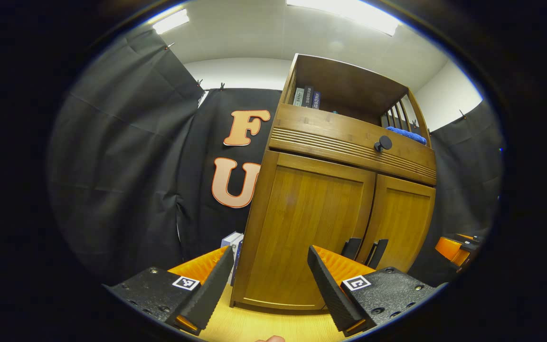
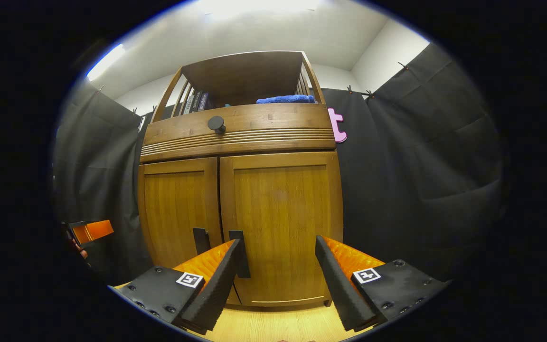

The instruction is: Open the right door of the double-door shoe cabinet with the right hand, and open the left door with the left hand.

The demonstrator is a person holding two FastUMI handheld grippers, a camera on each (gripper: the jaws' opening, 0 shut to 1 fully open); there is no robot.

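The wooden shoe cabinet stands close ahead with both doors closed. In the left gripper view, the left door (image 1: 309, 223) is straight in front and the right door (image 1: 404, 223) lies beyond it, with two dark handles (image 1: 352, 248) at the seam. My left gripper (image 1: 270, 254) is open, short of the left door and holding nothing. In the right gripper view, the right door (image 2: 280, 213) faces me. My right gripper (image 2: 277, 244) is open in front of it, its left finger overlapping the right door's handle (image 2: 242, 256). The left door (image 2: 178, 209) sits beside it.
Above the doors is a drawer with a round dark knob (image 2: 216, 124). The open top shelf holds books (image 2: 195, 102) and a blue towel (image 2: 285, 99). A small box (image 1: 233, 242) stands left of the cabinet. The cabinet rests on a light wooden surface (image 2: 273, 327).
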